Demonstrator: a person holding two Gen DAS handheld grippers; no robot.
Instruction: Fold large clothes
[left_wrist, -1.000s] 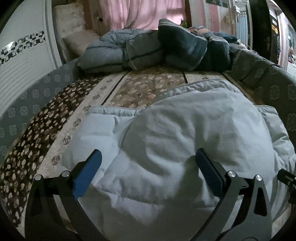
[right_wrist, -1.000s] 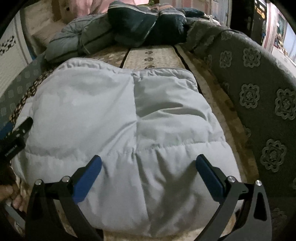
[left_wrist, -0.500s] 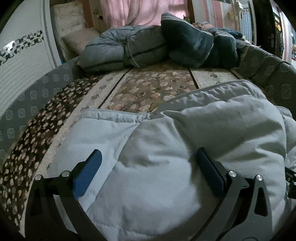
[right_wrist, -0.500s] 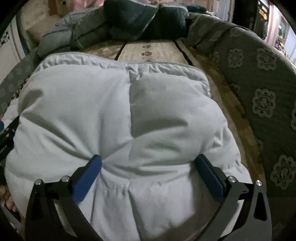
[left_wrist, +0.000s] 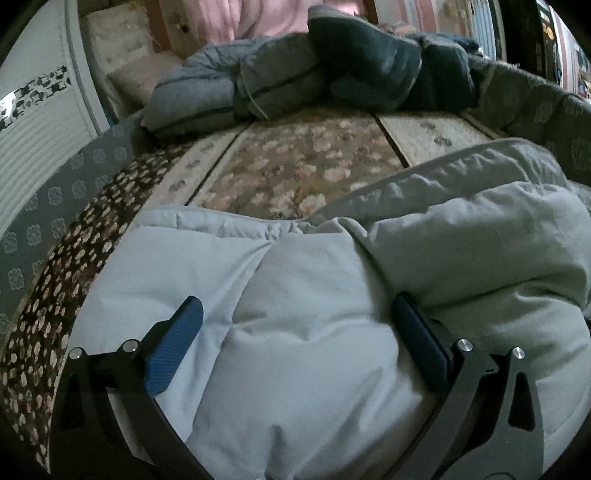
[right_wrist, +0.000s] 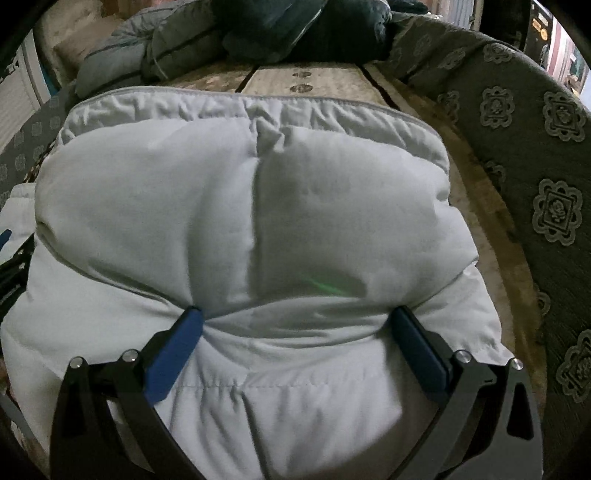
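Note:
A pale blue padded jacket (left_wrist: 303, 354) lies on the patterned bed cover (left_wrist: 295, 170). It also fills the right wrist view (right_wrist: 251, 221), where it bulges up in a puffy mound. My left gripper (left_wrist: 295, 332) is open, its blue pads (left_wrist: 177, 343) wide apart and pressed into the near left part of the jacket. My right gripper (right_wrist: 299, 332) is open too, its pads (right_wrist: 173, 350) sunk into the near right part, with the fabric bunched between and in front of them.
A heap of grey and dark blue padded clothes (left_wrist: 295, 74) lies at the far end of the bed. A grey patterned bed edge (right_wrist: 535, 184) runs along the right. A white panel (left_wrist: 33, 122) stands at the left. My left gripper's frame (right_wrist: 11, 266) shows at the left edge.
Both grippers have pushed forward and down into the jacket. Its near part has bunched up and risen into a mound in front of the pads. The jaws have stayed wide apart.

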